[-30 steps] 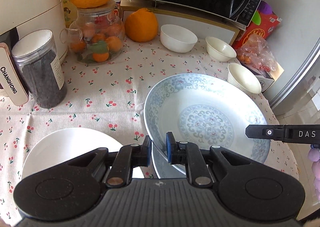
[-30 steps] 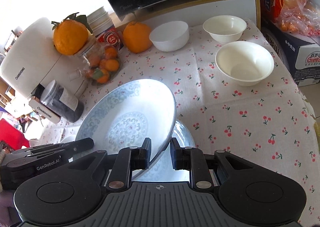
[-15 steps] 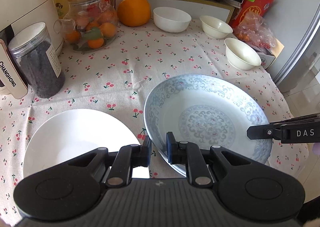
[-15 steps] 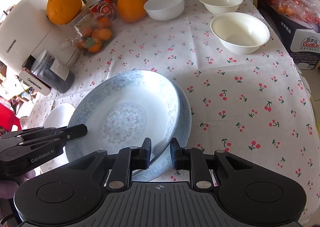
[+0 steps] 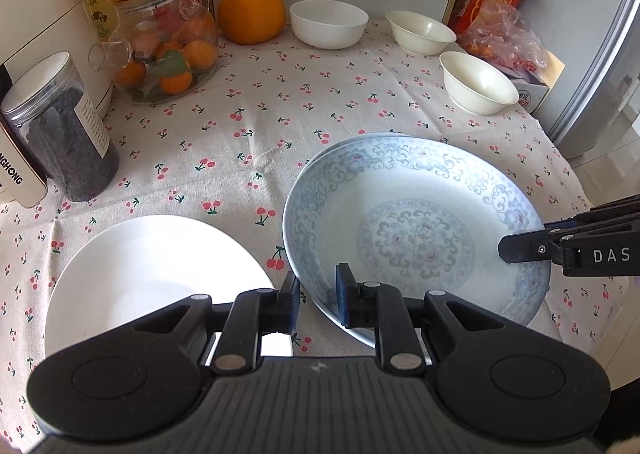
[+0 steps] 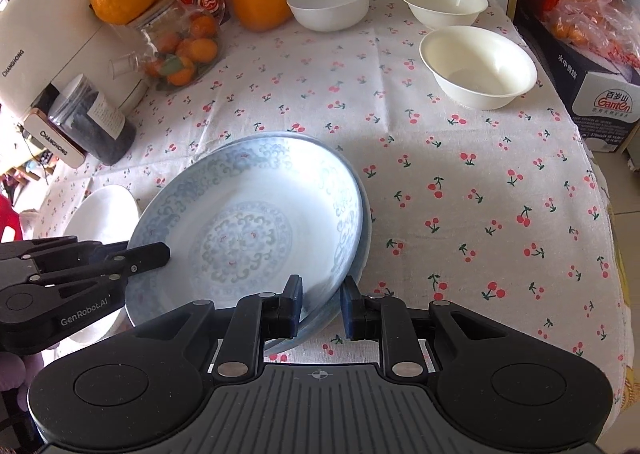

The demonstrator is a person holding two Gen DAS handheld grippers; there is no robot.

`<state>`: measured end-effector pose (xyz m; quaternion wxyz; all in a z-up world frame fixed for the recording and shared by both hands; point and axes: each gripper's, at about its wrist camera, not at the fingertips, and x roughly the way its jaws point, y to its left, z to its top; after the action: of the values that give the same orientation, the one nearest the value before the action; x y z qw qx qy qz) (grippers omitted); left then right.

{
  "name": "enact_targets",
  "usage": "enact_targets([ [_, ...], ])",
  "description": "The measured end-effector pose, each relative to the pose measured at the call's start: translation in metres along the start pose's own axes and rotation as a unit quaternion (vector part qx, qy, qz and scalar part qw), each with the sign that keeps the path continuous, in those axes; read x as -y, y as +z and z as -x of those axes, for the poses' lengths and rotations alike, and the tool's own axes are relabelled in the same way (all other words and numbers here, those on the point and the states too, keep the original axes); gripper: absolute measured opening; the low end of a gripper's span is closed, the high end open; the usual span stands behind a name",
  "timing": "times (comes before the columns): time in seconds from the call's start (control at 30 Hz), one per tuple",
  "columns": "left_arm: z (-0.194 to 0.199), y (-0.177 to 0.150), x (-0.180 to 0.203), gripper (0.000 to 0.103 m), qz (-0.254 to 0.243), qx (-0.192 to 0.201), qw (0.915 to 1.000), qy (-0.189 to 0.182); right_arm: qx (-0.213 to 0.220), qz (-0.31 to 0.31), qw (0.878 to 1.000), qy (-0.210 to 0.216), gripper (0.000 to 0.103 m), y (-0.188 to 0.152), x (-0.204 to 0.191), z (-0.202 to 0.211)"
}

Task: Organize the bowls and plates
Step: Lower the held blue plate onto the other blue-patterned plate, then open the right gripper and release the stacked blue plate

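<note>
Plates: two blue-patterned plates (image 5: 416, 222) lay stacked on the cherry-print tablecloth (image 5: 260, 94); only a rim sliver of the lower one showed. One white plate (image 5: 152, 270) sat just left of the stack, partly hidden by the left gripper.
Bowls: three white bowls (image 6: 476, 66) stood near the table's far edge.
Left gripper (image 5: 317, 300): jaws straddled the top plate's near rim; whether they clamped it could not be told.
Right gripper (image 6: 322, 304): jaws straddled the opposite rim; grip likewise unclear.

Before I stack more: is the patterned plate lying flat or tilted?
Nearly flat: patterned plate nests on the plate beneath, whose rim shows along its right edge.
</note>
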<state>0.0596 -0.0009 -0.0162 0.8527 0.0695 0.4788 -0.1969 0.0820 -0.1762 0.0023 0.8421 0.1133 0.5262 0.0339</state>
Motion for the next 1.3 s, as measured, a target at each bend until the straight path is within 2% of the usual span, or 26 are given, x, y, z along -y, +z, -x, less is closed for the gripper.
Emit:
enact_targets([
  [0.67, -0.001, -0.003, 0.016, 0.018, -0.064, -0.001, 0.9974, 0.034, -0.014, 0.067, 0.997, -0.044, 0.024, -0.001, -0.017, -0.003],
  [1.13, -0.001, -0.003, 0.02, 0.018, -0.08, -0.001, 0.9959, 0.042, -0.014, 0.121, 0.989, -0.083, 0.025, -0.004, -0.03, -0.001],
  [1.3, -0.001, -0.004, 0.02, 0.018, -0.079, -0.004, 0.9961, 0.04, -0.011, 0.141, 0.988, -0.063, 0.025, -0.006, -0.038, 0.002],
])
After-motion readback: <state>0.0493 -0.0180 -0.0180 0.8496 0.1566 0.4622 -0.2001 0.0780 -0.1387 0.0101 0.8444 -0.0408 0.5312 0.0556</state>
